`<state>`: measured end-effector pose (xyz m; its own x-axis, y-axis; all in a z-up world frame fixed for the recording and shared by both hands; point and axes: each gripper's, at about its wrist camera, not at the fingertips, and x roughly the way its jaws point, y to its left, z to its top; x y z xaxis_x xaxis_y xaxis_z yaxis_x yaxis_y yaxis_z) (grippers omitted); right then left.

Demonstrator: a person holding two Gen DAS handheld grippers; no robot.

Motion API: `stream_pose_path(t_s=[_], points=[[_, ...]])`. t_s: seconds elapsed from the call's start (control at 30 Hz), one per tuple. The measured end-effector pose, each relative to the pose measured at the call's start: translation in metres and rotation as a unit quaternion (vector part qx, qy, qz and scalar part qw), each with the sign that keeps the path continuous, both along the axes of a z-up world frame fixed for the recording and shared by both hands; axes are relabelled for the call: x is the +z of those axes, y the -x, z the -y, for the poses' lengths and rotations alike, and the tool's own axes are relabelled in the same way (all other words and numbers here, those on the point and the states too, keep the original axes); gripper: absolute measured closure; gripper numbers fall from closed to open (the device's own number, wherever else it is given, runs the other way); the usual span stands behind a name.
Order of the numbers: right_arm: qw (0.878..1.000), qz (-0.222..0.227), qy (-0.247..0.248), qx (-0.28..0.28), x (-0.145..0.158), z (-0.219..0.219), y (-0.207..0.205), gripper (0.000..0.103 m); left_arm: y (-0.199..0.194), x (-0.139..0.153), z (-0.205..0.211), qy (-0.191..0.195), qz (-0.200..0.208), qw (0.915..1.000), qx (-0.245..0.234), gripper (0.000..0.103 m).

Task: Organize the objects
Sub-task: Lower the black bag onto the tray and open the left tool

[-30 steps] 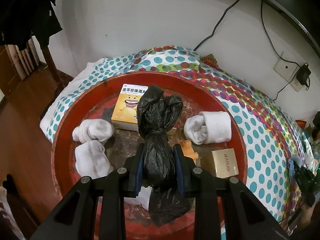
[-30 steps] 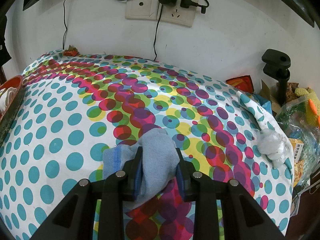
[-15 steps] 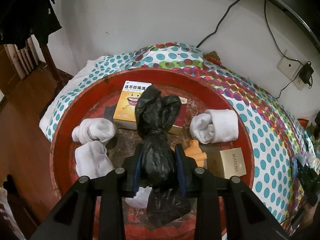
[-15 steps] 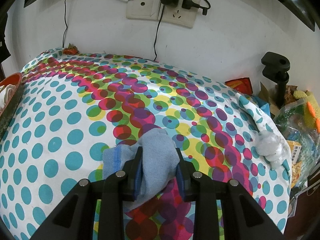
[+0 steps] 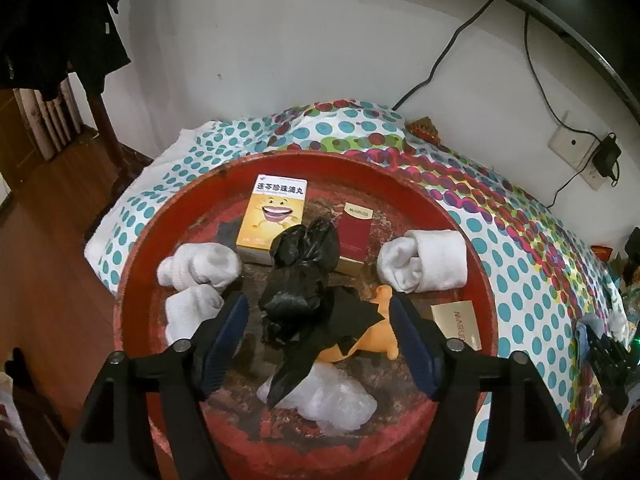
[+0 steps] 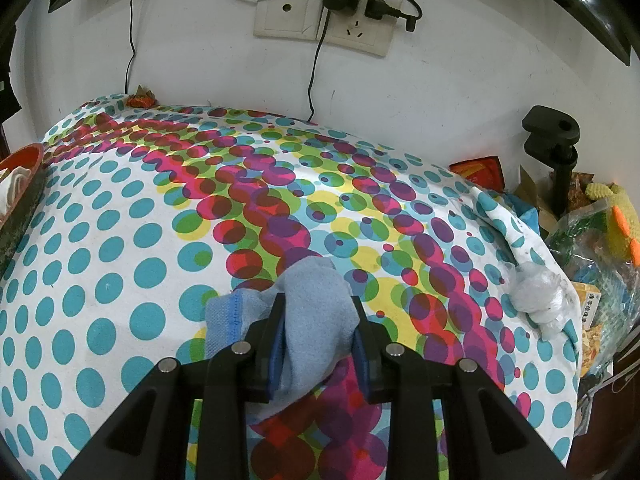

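In the left wrist view, a round red tray (image 5: 132, 280) holds a knotted black plastic bag (image 5: 300, 292) lying between the fingers of my left gripper (image 5: 320, 312), which is open and not touching it. The bag rests partly on an orange toy (image 5: 372, 340) and a clear plastic bag (image 5: 336, 396). In the right wrist view, my right gripper (image 6: 318, 316) is shut on a light blue sock (image 6: 308, 320) just above the dotted cloth (image 6: 120, 280).
The tray also holds rolled white socks (image 5: 200, 268) (image 5: 424, 264), a yellow medicine box (image 5: 272, 216), a red box (image 5: 354, 228) and a gold box (image 5: 460, 324). A crumpled clear bag (image 6: 540, 296) and clutter (image 6: 592, 240) lie at the table's right edge. Wall sockets (image 6: 324, 16) are behind.
My left gripper has opened and let go of the black bag, which has dropped onto the tray over the orange toy. The right gripper still holds the blue sock in place.
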<state>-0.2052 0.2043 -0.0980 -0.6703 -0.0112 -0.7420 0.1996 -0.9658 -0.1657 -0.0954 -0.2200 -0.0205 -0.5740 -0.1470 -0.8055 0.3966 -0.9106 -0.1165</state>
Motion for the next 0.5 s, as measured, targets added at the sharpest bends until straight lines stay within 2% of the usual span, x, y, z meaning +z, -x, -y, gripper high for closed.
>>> stream_pose_path(t_s=[0.17, 0.3, 0.4, 0.5], points=[[1.000, 0.000, 0.001, 0.000, 0.000, 0.000, 0.000, 0.073, -0.008, 0.008, -0.002, 0.022, 0.002, 0.9998, -0.002, 0.021], [1.000, 0.000, 0.000, 0.000, 0.000, 0.000, 0.000, 0.073, -0.016, 0.015, -0.005, 0.063, 0.003, 0.9979, -0.016, 0.011], [1.000, 0.000, 0.000, -0.001, 0.000, 0.001, 0.000, 0.073, -0.022, 0.018, -0.003, 0.091, 0.005, 0.9956, -0.023, 0.007], [1.000, 0.002, 0.009, -0.007, 0.000, -0.001, 0.000, 0.073, -0.026, 0.019, 0.003, 0.095, 0.011, 0.9950, -0.028, 0.006]])
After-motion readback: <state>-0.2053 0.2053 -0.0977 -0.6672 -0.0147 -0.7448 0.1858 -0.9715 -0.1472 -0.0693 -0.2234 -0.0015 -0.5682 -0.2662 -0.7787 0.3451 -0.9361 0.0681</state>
